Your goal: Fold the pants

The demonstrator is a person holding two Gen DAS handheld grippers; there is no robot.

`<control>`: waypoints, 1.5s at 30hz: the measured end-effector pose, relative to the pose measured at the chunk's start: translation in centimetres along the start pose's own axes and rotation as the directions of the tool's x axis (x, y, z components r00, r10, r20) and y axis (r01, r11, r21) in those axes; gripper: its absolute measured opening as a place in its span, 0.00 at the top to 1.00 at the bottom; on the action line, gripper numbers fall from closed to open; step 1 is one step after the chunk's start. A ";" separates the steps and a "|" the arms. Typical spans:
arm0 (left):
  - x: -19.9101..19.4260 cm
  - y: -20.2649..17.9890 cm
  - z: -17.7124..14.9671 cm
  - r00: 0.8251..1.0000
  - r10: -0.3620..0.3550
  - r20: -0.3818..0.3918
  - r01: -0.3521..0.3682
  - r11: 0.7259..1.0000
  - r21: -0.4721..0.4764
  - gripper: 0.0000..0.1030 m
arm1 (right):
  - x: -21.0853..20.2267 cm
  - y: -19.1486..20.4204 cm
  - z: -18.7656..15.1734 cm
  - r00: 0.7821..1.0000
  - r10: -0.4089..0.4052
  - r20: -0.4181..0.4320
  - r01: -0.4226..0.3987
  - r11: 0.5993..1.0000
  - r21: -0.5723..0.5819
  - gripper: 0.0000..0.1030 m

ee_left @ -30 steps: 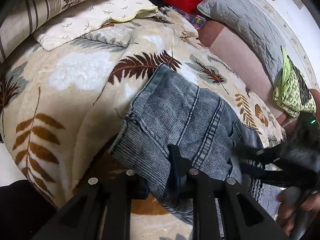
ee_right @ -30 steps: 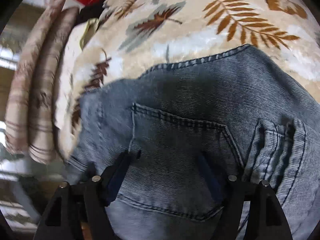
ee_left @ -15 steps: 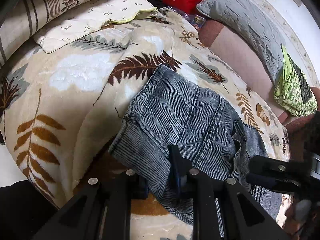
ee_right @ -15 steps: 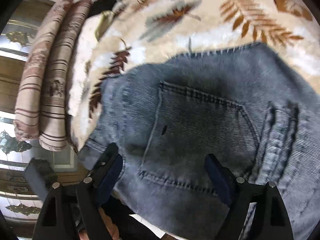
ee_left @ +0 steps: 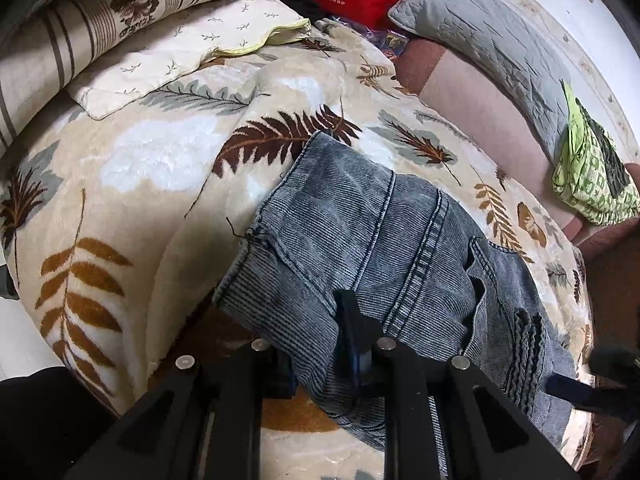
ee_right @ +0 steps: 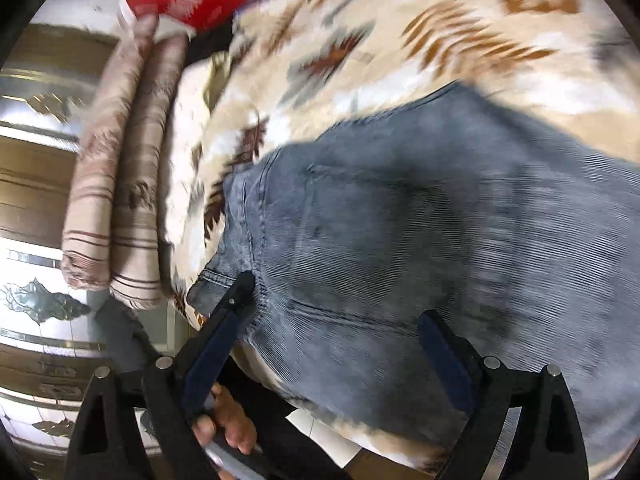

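The cream leaf-patterned plush blanket (ee_left: 132, 168) covered the bed, and the folded grey-blue denim pants (ee_left: 372, 248) lay on it toward 5 o'clock. The left gripper (ee_left: 320, 344) was clamped on the pants' near edge. The right gripper (ee_right: 336, 320) hovered above the pants with jaws spread wide.

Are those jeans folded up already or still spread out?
Folded: the jeans lie doubled on the blanket, hem stacked over the pocket end, left gripper pinching them.
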State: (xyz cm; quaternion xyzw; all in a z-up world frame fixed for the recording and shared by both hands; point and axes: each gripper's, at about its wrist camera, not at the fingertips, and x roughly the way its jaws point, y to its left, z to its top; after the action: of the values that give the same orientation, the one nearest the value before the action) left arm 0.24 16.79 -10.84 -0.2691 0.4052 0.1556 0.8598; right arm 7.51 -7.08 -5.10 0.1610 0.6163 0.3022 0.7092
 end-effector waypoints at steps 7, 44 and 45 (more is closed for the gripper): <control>-2.7 -2.9 0.3 0.994 0.013 0.108 -0.020 0.997 0.069 0.87 | -10.0 -9.7 -3.5 0.969 -0.096 0.229 0.065 0.988 0.143 0.09; -4.7 -18.8 -6.2 0.996 -0.068 0.061 0.018 0.806 0.592 0.28 | -14.0 -21.8 -10.3 0.906 0.166 0.390 -0.313 0.883 0.351 0.09; -4.0 -18.9 -6.6 0.997 -0.065 0.051 0.022 0.800 0.599 0.28 | -13.8 -21.4 -10.2 0.907 0.164 0.388 -0.309 0.886 0.347 0.09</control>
State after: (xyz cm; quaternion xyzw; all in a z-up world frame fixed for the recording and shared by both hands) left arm 2.84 -2.53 -4.82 0.0119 0.3975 0.0094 0.9175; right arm 1.74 -33.58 -9.16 0.4283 0.5052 0.2220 0.7156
